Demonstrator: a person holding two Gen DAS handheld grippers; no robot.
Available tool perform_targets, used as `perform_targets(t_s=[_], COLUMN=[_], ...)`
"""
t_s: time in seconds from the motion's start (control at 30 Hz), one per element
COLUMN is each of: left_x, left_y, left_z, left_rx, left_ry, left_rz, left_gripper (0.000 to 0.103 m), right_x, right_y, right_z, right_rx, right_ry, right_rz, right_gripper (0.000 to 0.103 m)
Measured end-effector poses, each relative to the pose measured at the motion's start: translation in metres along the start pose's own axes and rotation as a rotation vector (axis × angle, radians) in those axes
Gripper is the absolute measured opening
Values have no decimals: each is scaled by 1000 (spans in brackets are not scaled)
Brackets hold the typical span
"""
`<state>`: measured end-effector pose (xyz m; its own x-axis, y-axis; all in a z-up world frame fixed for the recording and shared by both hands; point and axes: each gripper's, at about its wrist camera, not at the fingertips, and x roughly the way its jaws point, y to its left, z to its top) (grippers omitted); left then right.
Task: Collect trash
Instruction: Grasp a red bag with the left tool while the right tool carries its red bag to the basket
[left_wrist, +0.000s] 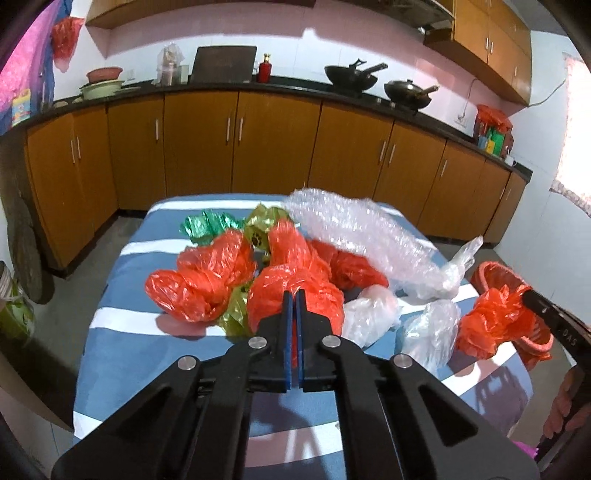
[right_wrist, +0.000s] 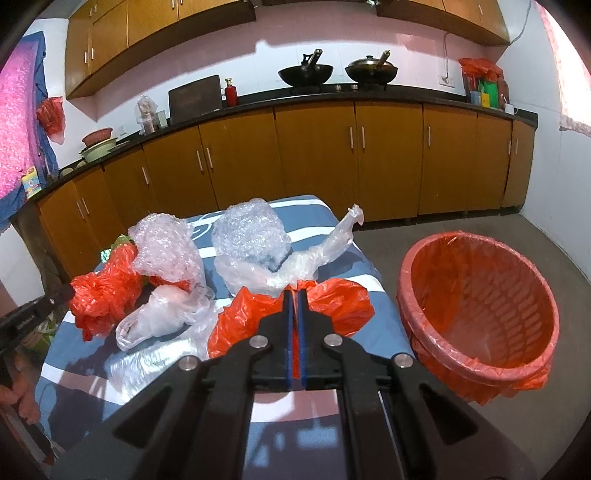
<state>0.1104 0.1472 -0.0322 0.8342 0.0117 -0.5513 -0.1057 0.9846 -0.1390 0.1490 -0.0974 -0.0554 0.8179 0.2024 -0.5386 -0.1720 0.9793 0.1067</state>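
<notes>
— Two grippers, both clenched on crumpled orange-red plastic bags, so the pick-up step looks done on each side. The left gripper (left_wrist: 294, 295) pinches thin film on the near lump of the pile; its jaws stand almost together with orange between the blue pads. The right gripper (right_wrist: 294, 295) grasps a separate orange-red bag (right_wrist: 332, 299) at the near right edge of the blue-and-white striped surface (left_wrist: 110, 350).

— And where does the trash go?

— Probably into the round orange-red plastic basket (right_wrist: 480, 295), lined with a thin orange bag, standing just beside the surface's right edge. The next move likely calls for lifting the right bag clear and swinging it over the rim before letting go.

— What else waits?

— Clear bubble wrap (left_wrist: 351, 229), puffy and dimpled; limp clear plastic bags (left_wrist: 373, 314); a shiny green foil wrapper (left_wrist: 207, 225) and an olive-yellow one (left_wrist: 266, 221) at the far side. Everything is light, slippery and shapeless, so a pinched piece could drag its neighbours along.
</notes>
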Motion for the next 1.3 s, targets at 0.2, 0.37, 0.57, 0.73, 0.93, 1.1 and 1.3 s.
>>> perform_targets(t_s=[0.2, 0.37, 0.57, 0.73, 0.93, 1.1, 1.3], left_x=[-12, -25, -36, -42, -49, -47, -36], left_y=[0, 2, -5, -18, -41, -66, -103], left_z=[10, 19, 31, 42, 56, 64, 73], left_rx=[4, 1, 20, 35, 73, 101, 126], left_ry=[-43, -86, -128, -155, -189, -203, -202], left_rz=[4, -5, -17, -52, -107, -162, -248], left_gripper=[1, 1, 1, 1, 1, 1, 1], right_x=[-7, -14, -22, -28, -36, -42, -49], right_y=[-1, -1, 0, 1, -2, -6, -29], right_z=[4, 8, 14, 21, 31, 39, 50], right_rx=[-3, -4, -7, -8, -3, -10, 1], right_ry=[-16, -34, -57, -80, -111, -139, -170], right_rz=[8, 13, 27, 32, 31, 20, -31], right_gripper=[4, 4, 4, 4, 4, 4, 4])
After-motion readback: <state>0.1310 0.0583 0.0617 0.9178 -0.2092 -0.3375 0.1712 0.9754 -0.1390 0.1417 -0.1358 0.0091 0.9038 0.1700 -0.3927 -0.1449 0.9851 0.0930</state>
